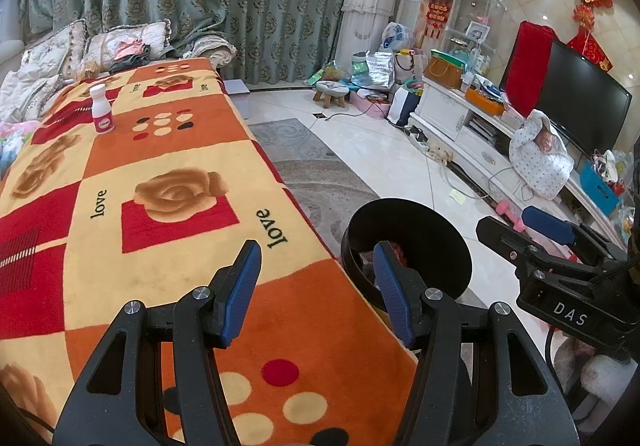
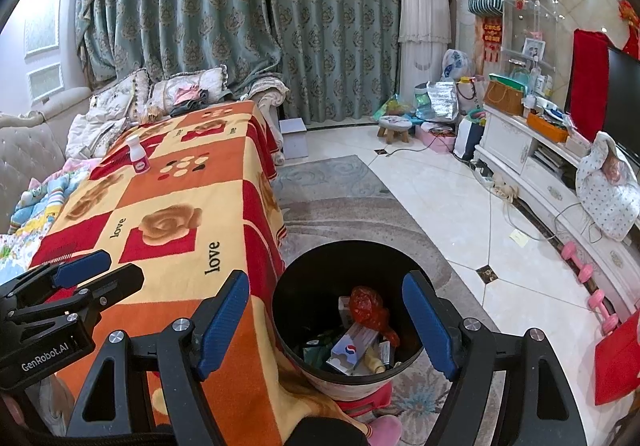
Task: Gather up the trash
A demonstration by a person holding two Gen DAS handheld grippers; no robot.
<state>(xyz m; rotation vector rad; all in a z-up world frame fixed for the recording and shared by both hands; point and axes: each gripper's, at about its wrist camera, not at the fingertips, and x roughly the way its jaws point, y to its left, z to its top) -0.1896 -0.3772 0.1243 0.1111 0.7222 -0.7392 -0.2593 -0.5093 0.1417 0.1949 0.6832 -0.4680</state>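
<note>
Both tongs, the left tongs (image 1: 318, 288) and the right tongs (image 2: 326, 326), are made of black plastic with silver screws. Blue ribbed pads (image 2: 224, 322) are fixed inside the fingers.

The desk (image 2: 168, 206) runs away toward the curtains (image 2: 240, 26), with a small bottle (image 2: 138, 154) standing upright on its far left part. A sofa (image 2: 36, 150) lies left of the desk. The bin (image 2: 296, 286) stands on the rug (image 2: 332, 186) just beside the desk's near right corner, with trash (image 2: 360, 330) in it. The TV cabinet (image 2: 532, 166) lines the right wall, well apart from the desk.
</note>
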